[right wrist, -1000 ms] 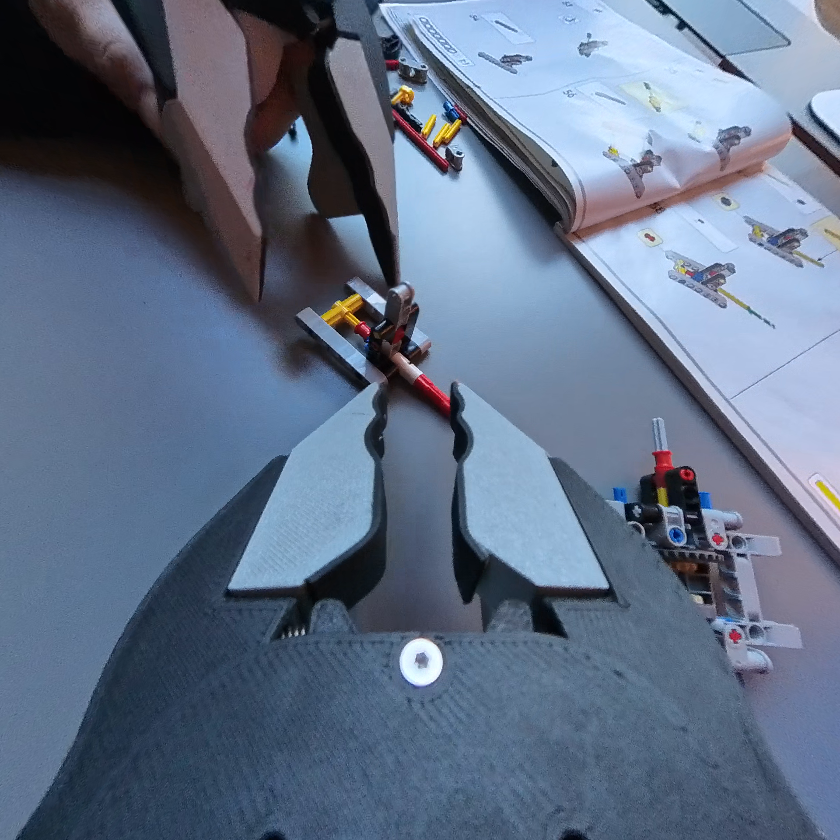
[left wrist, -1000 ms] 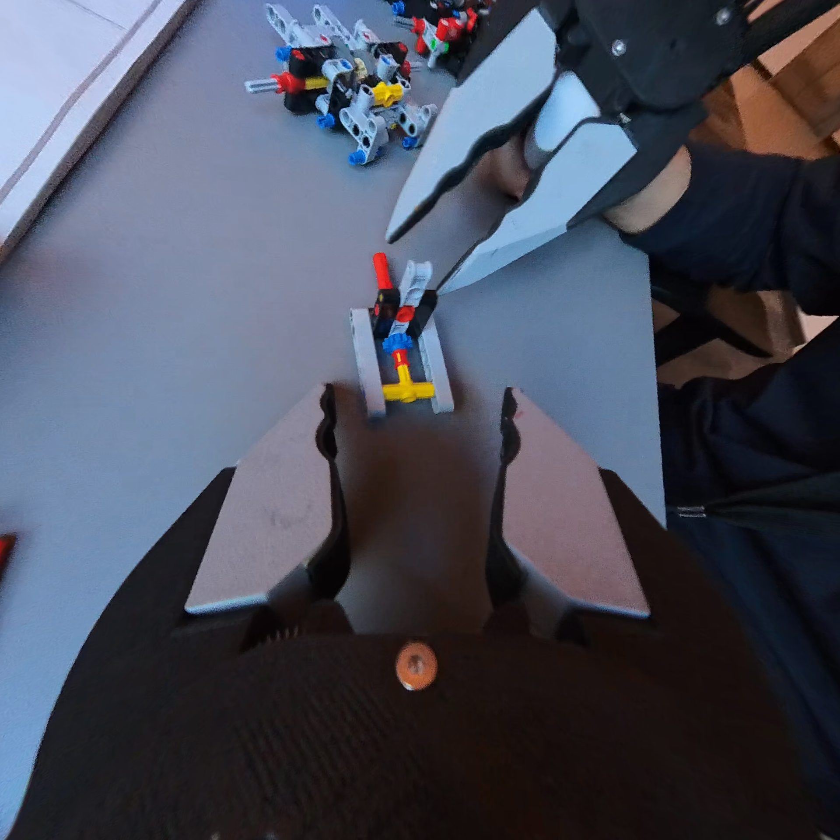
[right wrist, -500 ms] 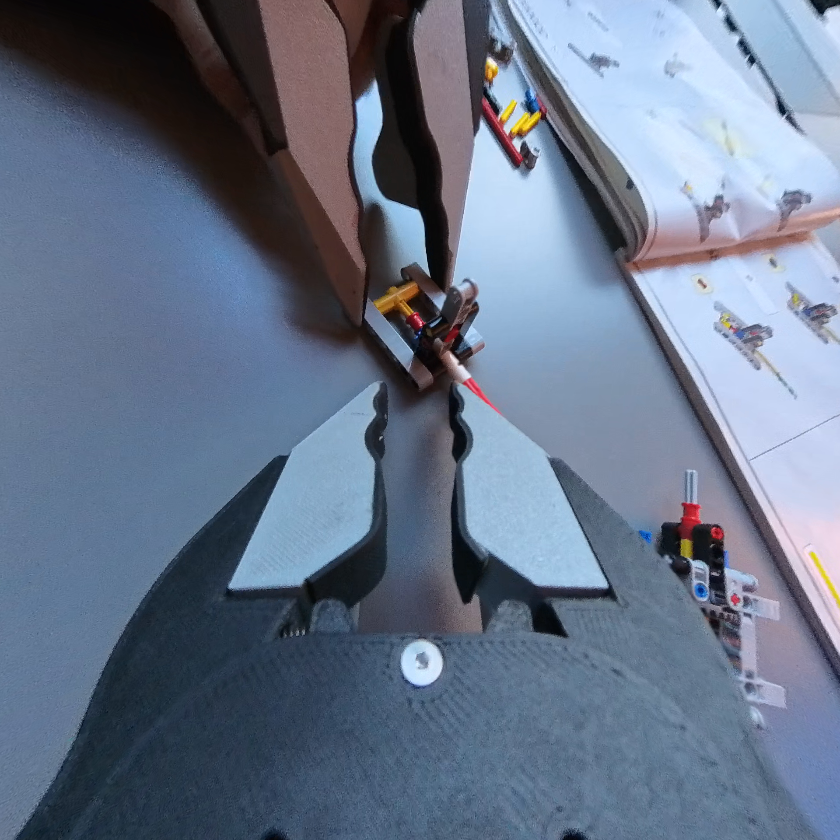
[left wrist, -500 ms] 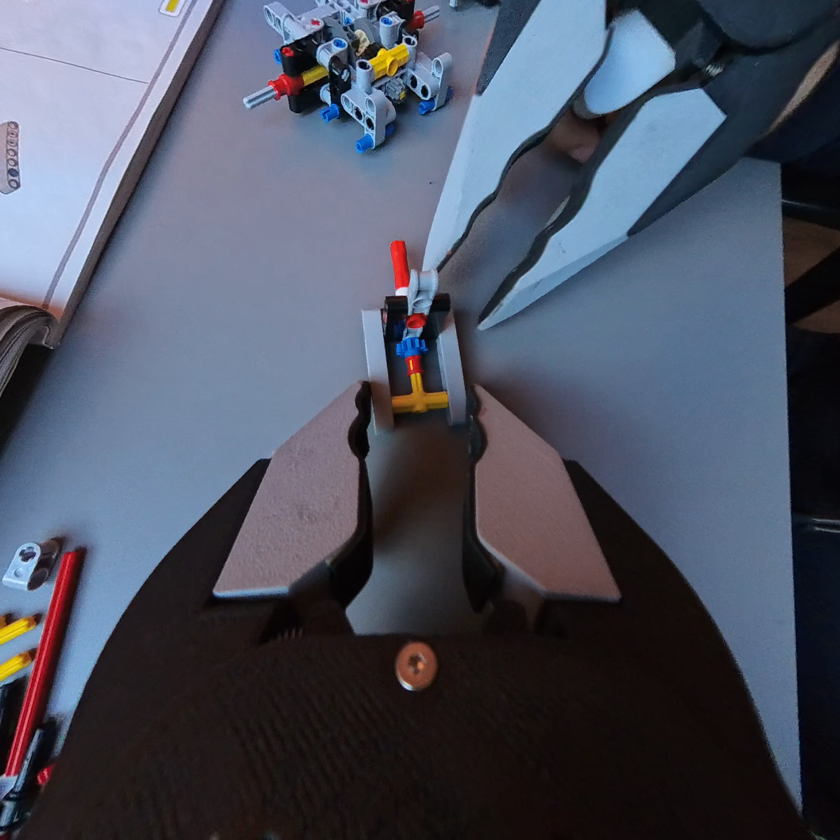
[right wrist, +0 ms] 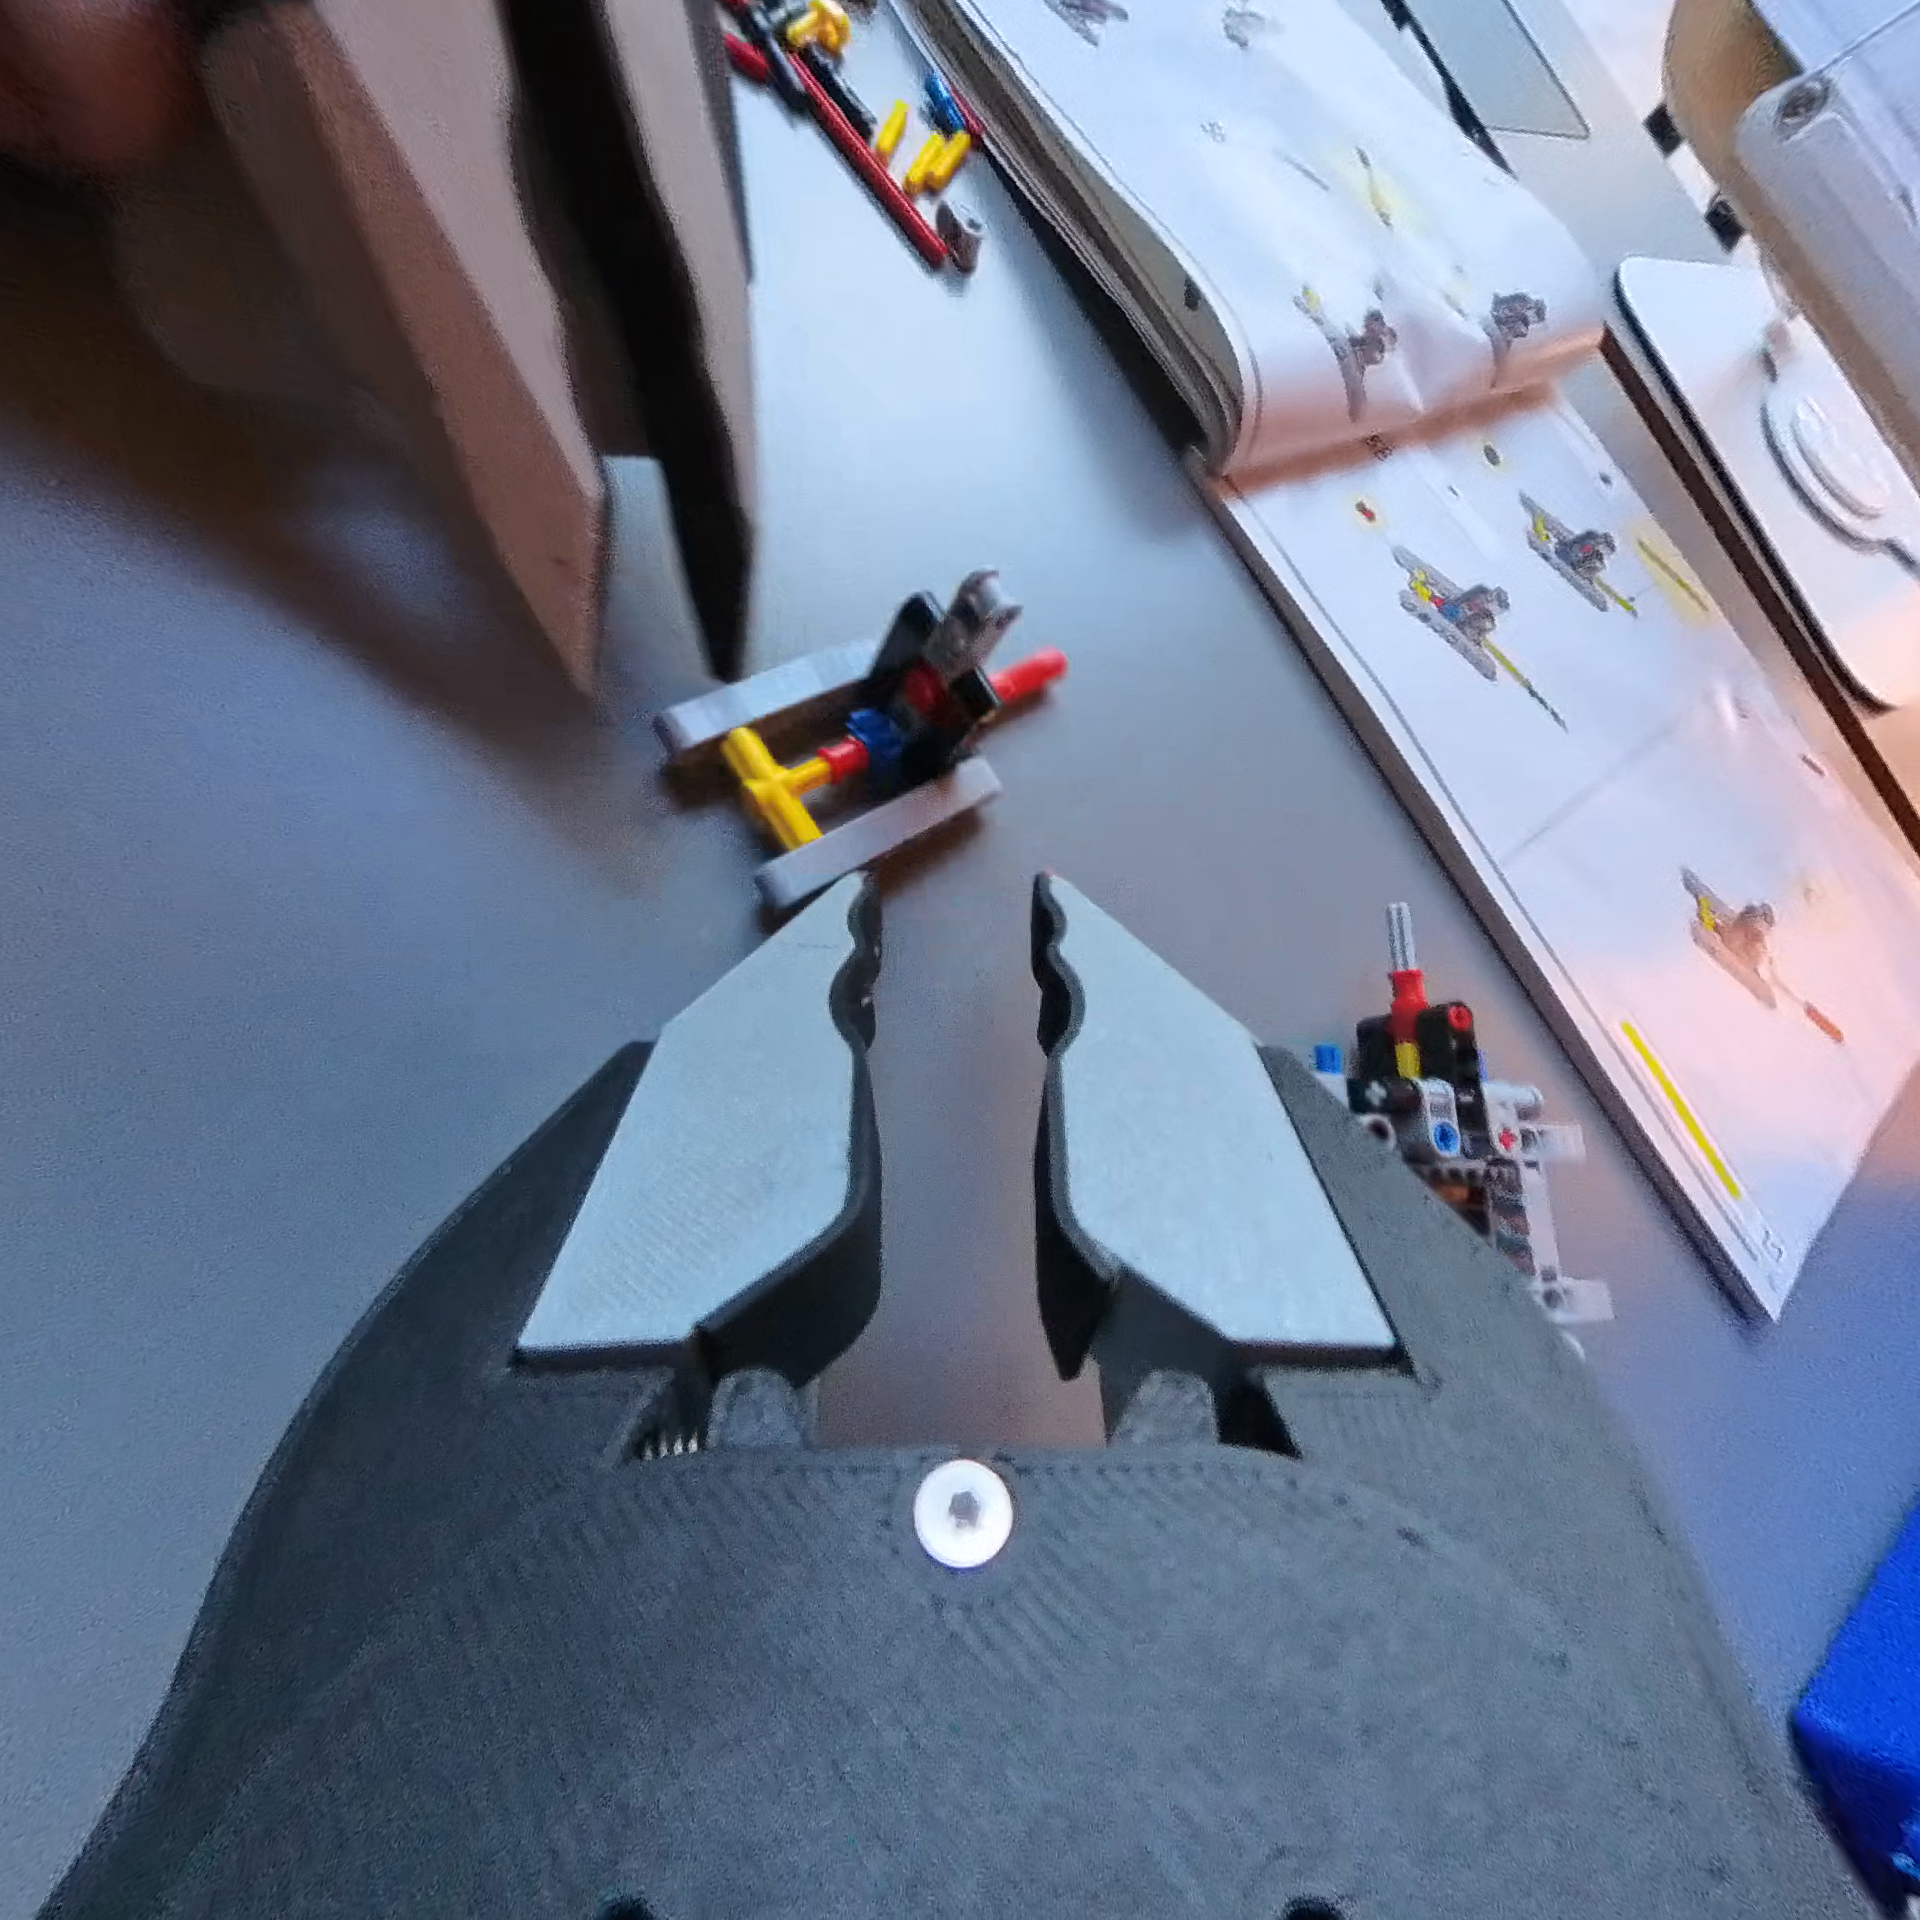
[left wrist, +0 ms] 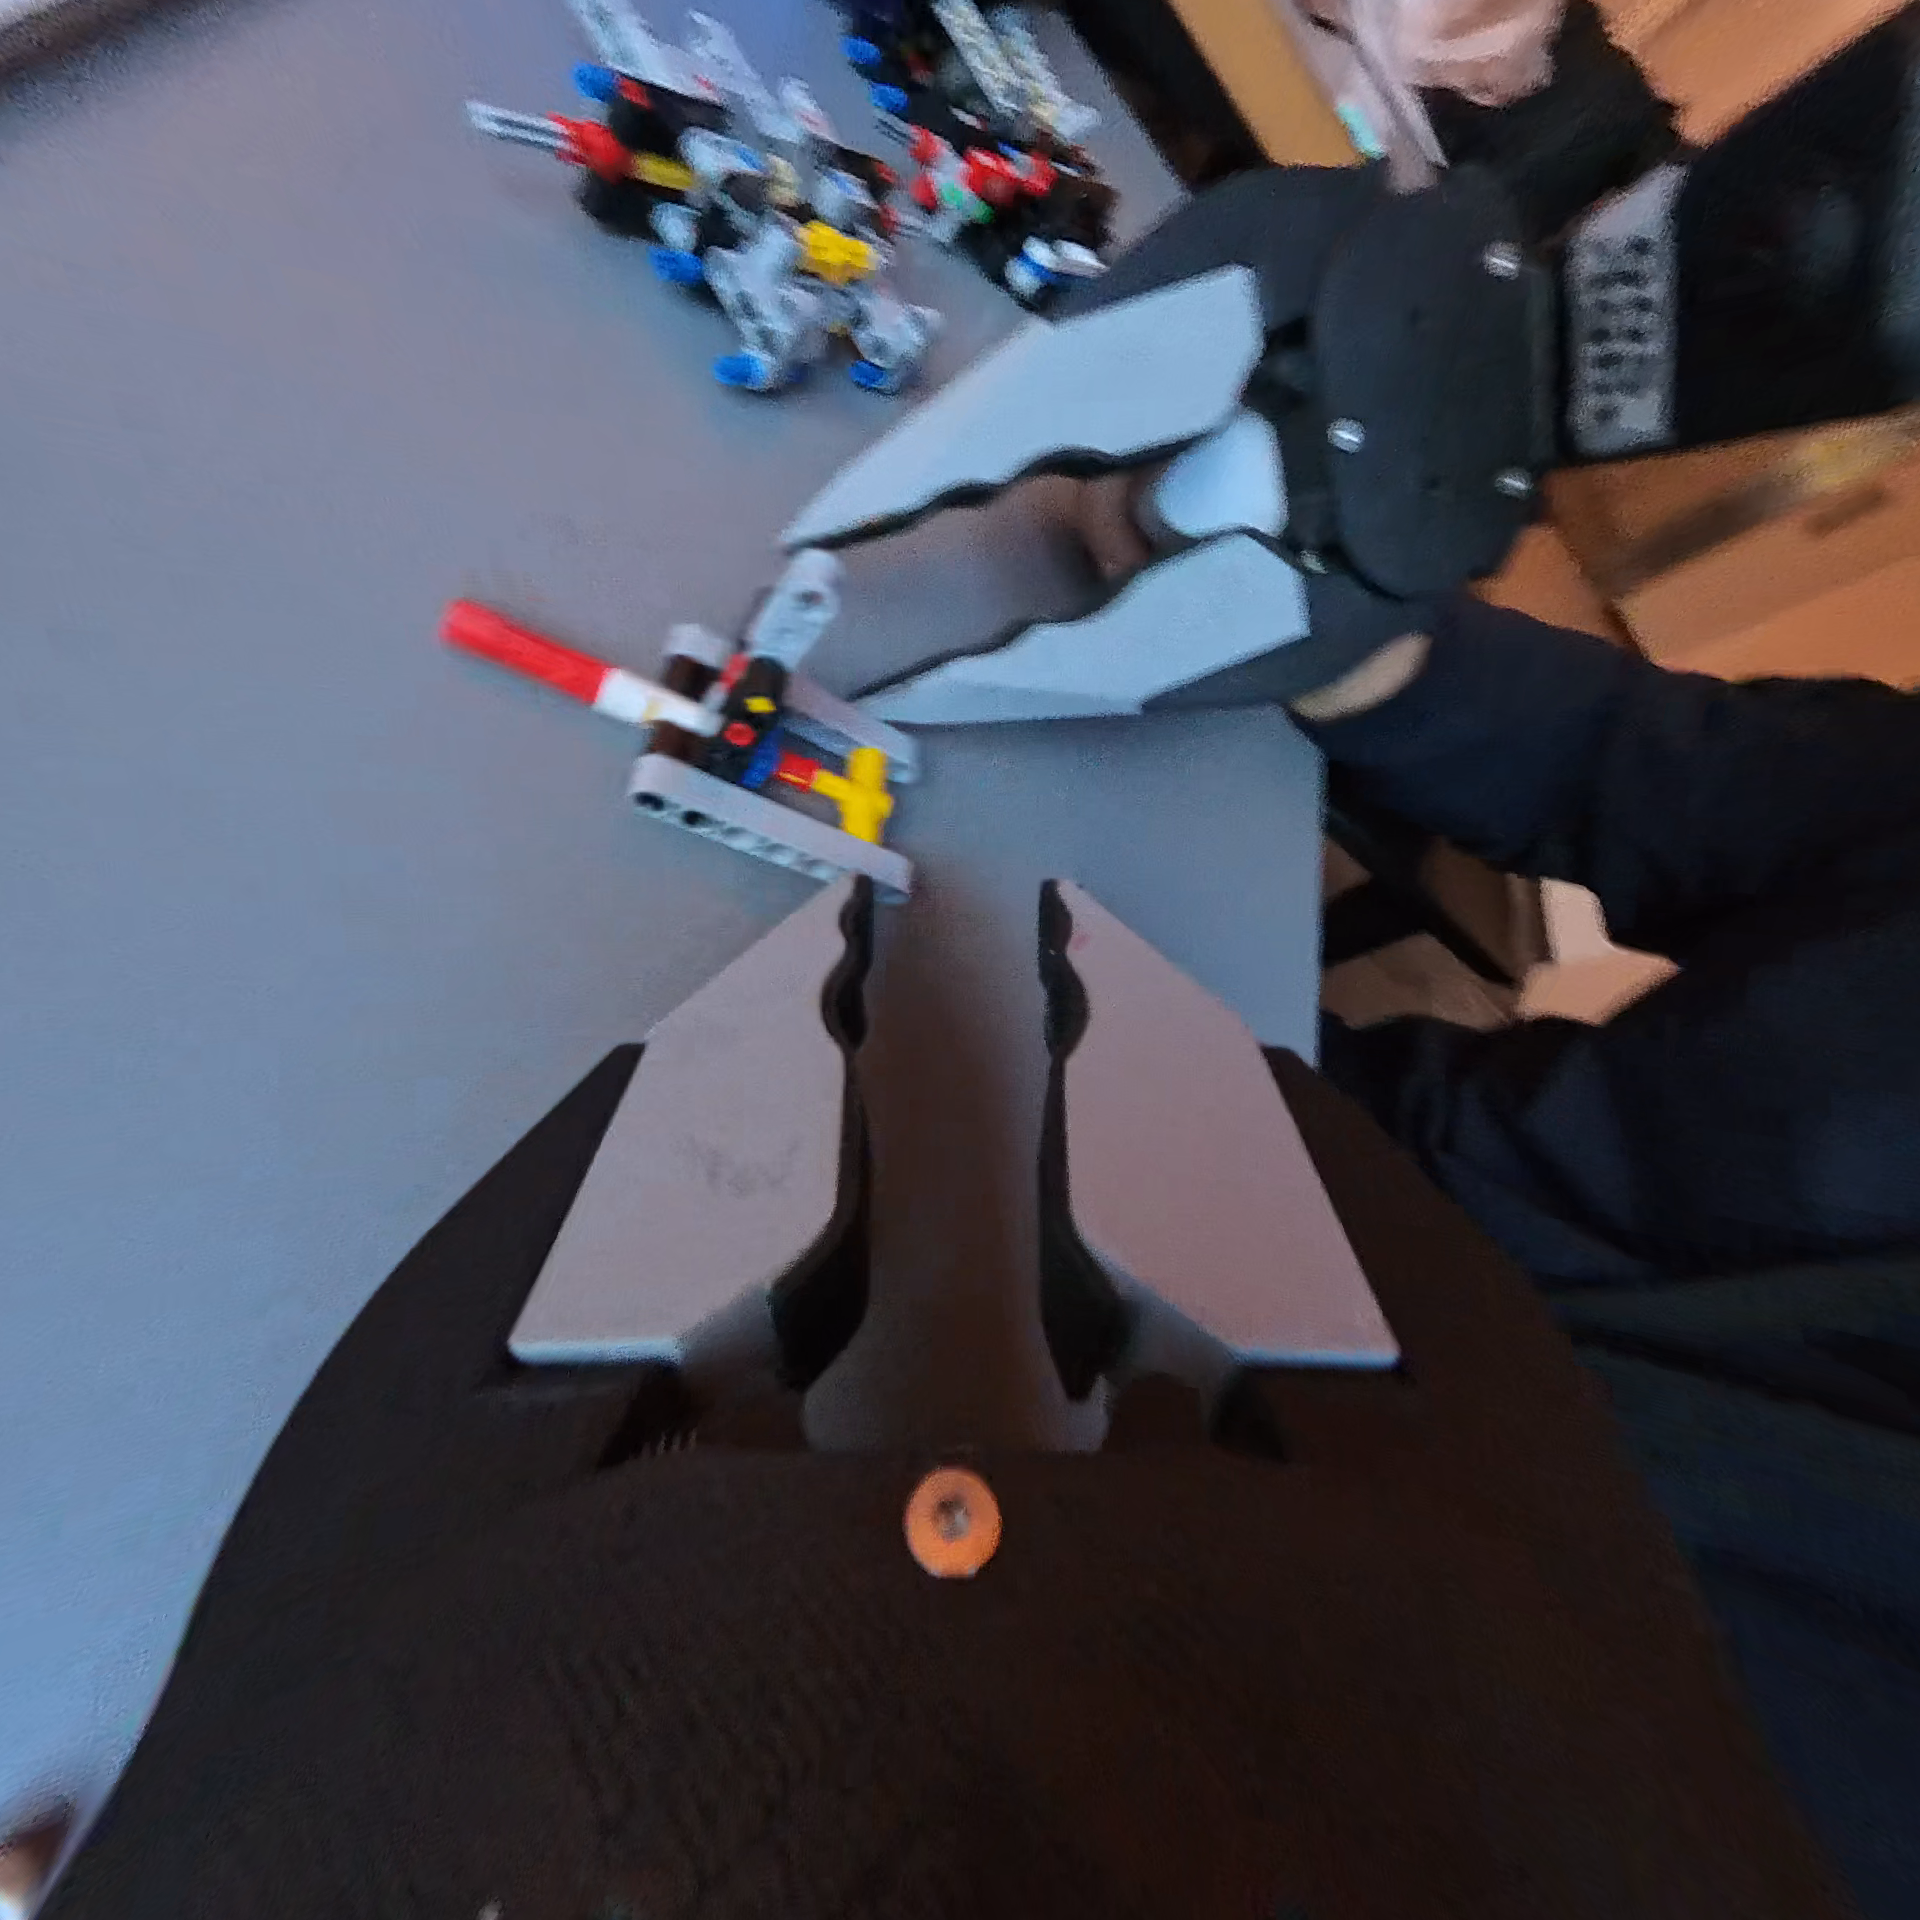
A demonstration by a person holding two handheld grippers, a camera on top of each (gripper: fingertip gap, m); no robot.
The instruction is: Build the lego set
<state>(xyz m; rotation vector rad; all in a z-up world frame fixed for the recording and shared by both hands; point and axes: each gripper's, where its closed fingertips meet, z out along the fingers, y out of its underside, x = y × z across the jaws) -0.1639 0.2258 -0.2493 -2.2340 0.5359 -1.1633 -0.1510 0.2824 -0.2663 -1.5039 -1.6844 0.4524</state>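
Observation:
A small brick assembly (left wrist: 769,748) lies on the grey table (left wrist: 260,727): two grey beams, a yellow T-piece, blue and black parts, a red axle and an upright grey arm. My left gripper (left wrist: 951,899) is open and holds nothing; its left fingertip (left wrist: 847,909) is at the end of the near beam. My right gripper (left wrist: 842,623) comes in from the right, its lower fingertip beside the far beam. In the right wrist view my right gripper (right wrist: 953,899) is open and holds nothing, with the assembly (right wrist: 852,738) just beyond its left fingertip (right wrist: 857,909). The left gripper (right wrist: 660,670) stands behind the assembly.
Two built models (left wrist: 748,239) (left wrist: 977,177) stand farther back; one model (right wrist: 1455,1122) is right of my right gripper. An open instruction booklet (right wrist: 1558,675) lies along the right. Loose parts (right wrist: 894,145) lie far back. The table edge (left wrist: 1314,883) and a person's dark sleeve (left wrist: 1662,779) are close on the right. Some 6 cm of space lies between my two pairs of fingers.
My left jaws narrowed from wide. Half a second ago their tips flanked the assembly's yellow end; now it lies turned sideways outside them. The right gripper stayed open and shifted around it.

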